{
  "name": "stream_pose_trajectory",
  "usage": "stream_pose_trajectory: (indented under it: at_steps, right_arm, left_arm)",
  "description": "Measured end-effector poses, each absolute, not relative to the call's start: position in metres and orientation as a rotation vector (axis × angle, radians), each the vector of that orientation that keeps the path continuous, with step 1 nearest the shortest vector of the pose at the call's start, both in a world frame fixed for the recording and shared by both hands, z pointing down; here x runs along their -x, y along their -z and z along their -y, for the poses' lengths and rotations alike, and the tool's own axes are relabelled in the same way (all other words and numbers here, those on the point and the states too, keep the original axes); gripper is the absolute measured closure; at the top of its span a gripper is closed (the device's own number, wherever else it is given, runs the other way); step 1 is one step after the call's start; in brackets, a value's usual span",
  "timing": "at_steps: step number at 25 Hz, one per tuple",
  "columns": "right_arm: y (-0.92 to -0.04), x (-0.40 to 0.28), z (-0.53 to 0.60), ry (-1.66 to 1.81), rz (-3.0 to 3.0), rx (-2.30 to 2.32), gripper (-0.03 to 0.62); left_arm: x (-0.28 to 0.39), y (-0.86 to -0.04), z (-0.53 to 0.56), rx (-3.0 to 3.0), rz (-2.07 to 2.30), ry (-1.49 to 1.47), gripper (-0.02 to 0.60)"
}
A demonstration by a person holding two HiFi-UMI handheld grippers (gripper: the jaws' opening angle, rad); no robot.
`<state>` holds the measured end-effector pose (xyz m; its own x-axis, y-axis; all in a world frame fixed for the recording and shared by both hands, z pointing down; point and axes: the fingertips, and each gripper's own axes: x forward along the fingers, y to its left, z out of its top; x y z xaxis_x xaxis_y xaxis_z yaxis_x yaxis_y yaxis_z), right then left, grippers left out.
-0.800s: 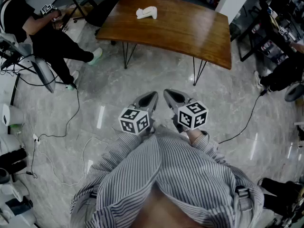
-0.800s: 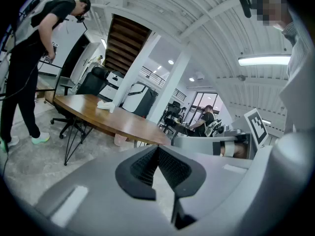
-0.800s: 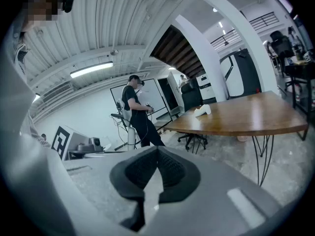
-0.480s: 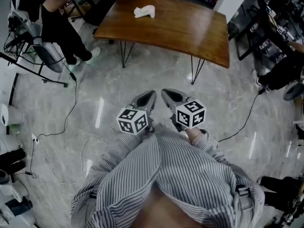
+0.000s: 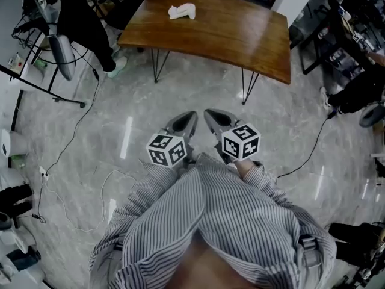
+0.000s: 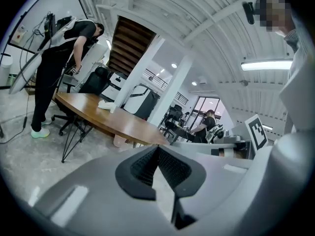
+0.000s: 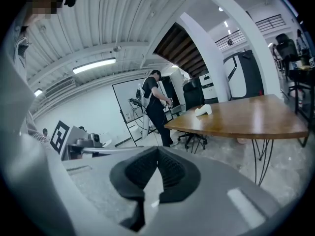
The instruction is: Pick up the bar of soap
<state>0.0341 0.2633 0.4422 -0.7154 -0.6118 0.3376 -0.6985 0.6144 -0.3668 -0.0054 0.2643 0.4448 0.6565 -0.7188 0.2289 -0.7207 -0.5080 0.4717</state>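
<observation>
- As seen from the head view, held low and side by side just ahead of the striped shirt (image 5: 210, 221): left gripper (image 5: 189, 118) and right gripper (image 5: 211, 117), tips angled toward each other, near but apart.
- Left jaws: pressed together, ribbed pads meeting at the tip, nothing between.
- Right jaws: pressed together likewise, empty.
- Soap (image 5: 182, 11) — white, lying near the far left corner of the table (image 5: 240, 35), well apart from both grippers, untouched.
- Table: brown wood top on thin black legs, standing on a glossy grey floor (image 5: 138, 113).
- Beside the table's left end — person (image 5: 84, 14) in black, bent forward.
</observation>
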Motion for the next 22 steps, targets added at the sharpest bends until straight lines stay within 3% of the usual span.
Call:
stream_pose_trajectory:
  at_steps: [14, 22]
  right_arm:
    - [-0.467, -0.055, -0.213, -0.757, 2.653, -1.085, 0.592]
    - [-0.470, -0.035, -0.094, -0.706, 2.656, -1.125, 0.592]
  left_arm:
    - [-0.018, -0.471, -0.214, -2.282, 1.083, -0.008, 0.578]
    - [0.001, -0.482, -0.102, -2.292, 1.061, -0.015, 0.578]
